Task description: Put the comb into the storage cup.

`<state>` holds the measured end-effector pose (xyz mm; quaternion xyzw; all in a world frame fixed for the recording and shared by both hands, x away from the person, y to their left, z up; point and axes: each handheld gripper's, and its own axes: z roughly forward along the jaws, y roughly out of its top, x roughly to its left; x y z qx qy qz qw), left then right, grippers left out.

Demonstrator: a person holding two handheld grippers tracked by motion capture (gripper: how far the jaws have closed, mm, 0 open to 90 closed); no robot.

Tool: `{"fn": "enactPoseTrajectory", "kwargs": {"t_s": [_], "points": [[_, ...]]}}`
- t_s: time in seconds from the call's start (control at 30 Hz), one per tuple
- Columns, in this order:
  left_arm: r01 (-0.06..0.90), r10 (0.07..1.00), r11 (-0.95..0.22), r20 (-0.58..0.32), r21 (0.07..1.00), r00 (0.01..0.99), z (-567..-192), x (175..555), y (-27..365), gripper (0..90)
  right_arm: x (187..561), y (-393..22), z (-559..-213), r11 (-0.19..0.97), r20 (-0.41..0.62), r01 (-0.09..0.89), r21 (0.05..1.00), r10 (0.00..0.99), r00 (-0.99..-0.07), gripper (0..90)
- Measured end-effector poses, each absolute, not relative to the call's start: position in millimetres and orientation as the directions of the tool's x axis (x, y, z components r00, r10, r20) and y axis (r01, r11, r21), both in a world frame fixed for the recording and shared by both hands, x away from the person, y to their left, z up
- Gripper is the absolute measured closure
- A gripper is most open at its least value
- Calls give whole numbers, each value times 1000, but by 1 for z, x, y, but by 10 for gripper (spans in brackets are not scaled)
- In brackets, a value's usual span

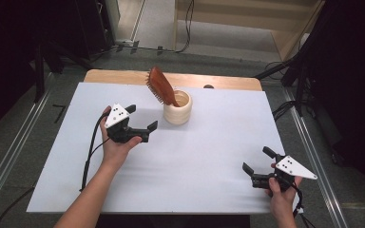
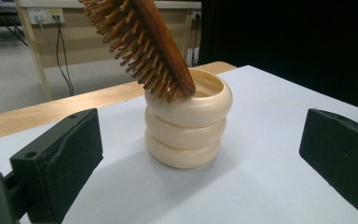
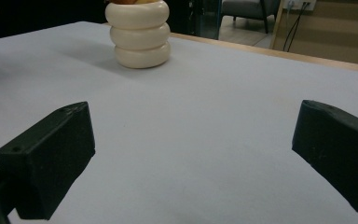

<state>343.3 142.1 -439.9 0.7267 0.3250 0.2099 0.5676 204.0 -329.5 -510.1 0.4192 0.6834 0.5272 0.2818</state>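
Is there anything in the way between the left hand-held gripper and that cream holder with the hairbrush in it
Nothing visible. The left hand-held gripper, jaws open, faces the cream holder across bare white table. The wooden hairbrush leans out of the holder's top toward the gripper, above that path.

Wooden hairbrush (image 1: 160,85) stands handle-down in a cream ribbed cup (image 1: 178,112), its head leaning out over the rim toward the table's far left, bristles facing down-left. Cup shaped as three stacked rounded rings, upright on the white table surface (image 1: 195,156), toward the far edge near centre.
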Motion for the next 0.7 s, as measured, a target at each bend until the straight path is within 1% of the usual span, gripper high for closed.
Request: {"fn": "enactPoseTrajectory", "kwargs": {"t_s": [0.7], "points": [[227,735,-147,-47,963,676,-452,307,177,0,204,-330,-510,92,57,280,956,873,-484,0]]}}
